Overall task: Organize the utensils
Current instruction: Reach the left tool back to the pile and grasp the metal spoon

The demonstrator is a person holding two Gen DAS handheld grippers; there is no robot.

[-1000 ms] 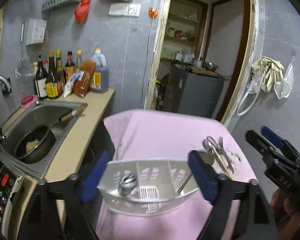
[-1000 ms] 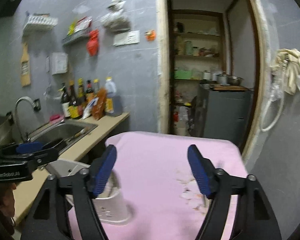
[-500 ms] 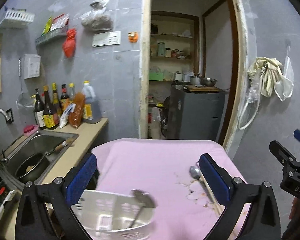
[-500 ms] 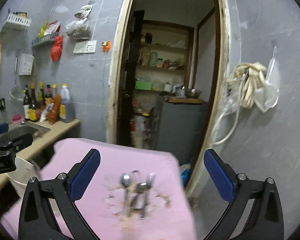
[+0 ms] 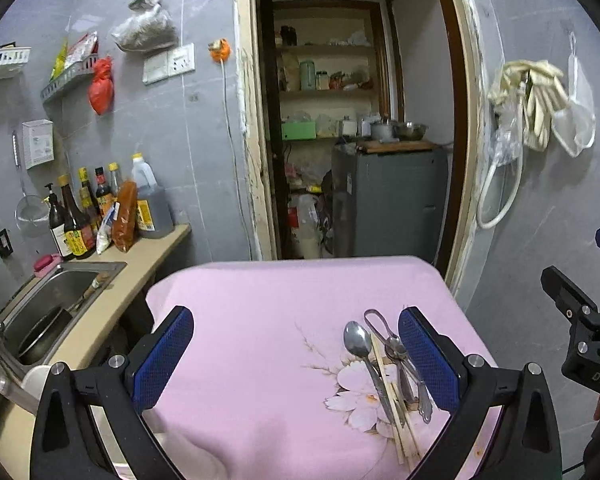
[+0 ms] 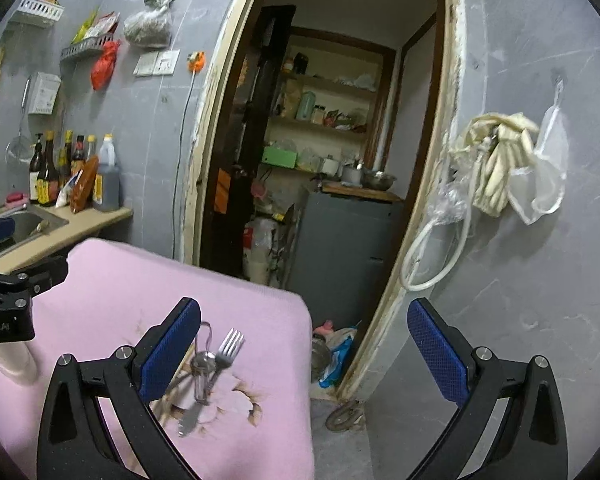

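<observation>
A pile of metal utensils lies on the pink flowered cloth (image 5: 252,304): a spoon (image 5: 357,343), wooden chopsticks (image 5: 392,404) and several more pieces beside them. My left gripper (image 5: 296,356) is open and empty above the cloth, its right finger next to the pile. In the right wrist view a fork (image 6: 229,350) tops the same pile. My right gripper (image 6: 304,348) is open and empty, its left finger over the pile and its right finger past the table's edge. Only a corner of the white basket (image 6: 14,364) shows, at the left.
A counter with a steel sink (image 5: 56,292) and sauce bottles (image 5: 84,220) runs along the left. Behind the table, a doorway opens onto a grey cabinet (image 5: 388,200). Litter lies on the floor (image 6: 340,360) to the right of the table.
Both views swung right, away from the white basket, which slid to the left edge. The utensil pile now sits by each gripper's fingers. Both jaws stand wider than a second ago.
</observation>
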